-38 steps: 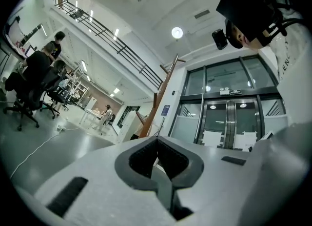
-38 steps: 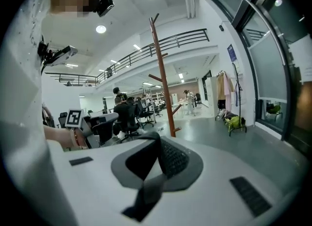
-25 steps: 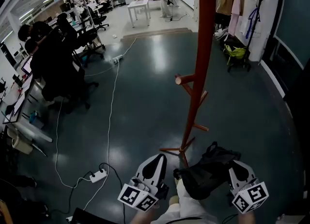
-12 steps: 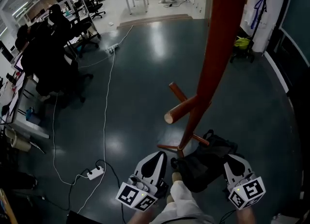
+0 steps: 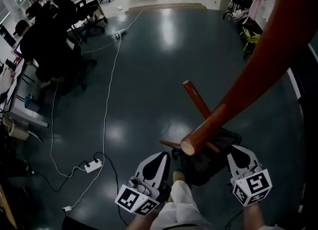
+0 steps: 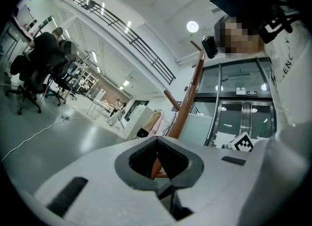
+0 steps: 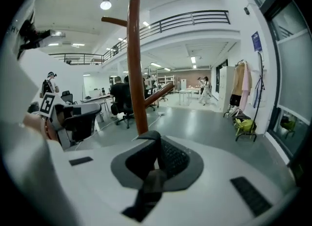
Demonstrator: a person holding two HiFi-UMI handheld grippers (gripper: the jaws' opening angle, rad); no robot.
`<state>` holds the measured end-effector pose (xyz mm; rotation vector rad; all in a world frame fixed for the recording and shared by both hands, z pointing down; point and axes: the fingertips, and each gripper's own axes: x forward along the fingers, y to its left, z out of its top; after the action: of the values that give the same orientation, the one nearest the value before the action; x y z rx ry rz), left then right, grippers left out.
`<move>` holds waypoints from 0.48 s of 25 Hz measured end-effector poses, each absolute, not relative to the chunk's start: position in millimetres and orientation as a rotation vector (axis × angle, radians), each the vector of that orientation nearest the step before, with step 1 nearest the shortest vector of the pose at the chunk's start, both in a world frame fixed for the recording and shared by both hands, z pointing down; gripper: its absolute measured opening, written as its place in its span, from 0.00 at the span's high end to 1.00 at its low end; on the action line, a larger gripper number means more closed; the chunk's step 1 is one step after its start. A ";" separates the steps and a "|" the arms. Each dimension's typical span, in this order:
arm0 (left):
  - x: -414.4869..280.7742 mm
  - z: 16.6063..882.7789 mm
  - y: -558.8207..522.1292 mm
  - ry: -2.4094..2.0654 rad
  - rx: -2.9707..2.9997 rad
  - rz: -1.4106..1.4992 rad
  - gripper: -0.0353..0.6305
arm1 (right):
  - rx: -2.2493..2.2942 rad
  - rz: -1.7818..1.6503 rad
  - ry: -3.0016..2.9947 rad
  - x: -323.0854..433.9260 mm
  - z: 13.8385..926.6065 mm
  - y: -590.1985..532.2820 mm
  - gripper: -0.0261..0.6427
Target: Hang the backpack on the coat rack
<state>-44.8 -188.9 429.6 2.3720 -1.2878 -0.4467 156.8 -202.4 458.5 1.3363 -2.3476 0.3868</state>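
The right tool (image 5: 238,153) pinches a black strap (image 7: 148,187) of the backpack (image 5: 207,163), which is low between both tools, below a peg (image 5: 201,133) of the coat rack (image 5: 258,70). The left tool (image 5: 160,162) is pressed together, empty. The bag looks soft and saggy, so its top loop seems the best hold.

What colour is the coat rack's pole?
Reddish-brown; the coat rack shows best in the head view.

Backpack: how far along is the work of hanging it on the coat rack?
Done: the backpack is gripped, its strap clamped in the right hand-held gripper. In hand: it is held close below a coat rack peg. Left: no strap is over any peg yet; the left hand-held gripper is shut and empty.
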 end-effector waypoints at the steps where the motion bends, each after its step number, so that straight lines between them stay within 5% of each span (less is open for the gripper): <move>1: -47.4 431.7 -188.8 -1.297 2.361 -0.445 0.93 | 1.310 0.378 -2.334 154.1 460.5 -205.5 0.92; 12: -57.3 444.6 -190.6 -1.350 2.311 -0.475 0.93 | 1.111 0.408 -2.202 135.4 485.0 -223.2 0.92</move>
<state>-57.3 -190.6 444.6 2.3112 -1.3504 -0.4749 135.4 -223.2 485.0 1.1114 -2.2024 0.4079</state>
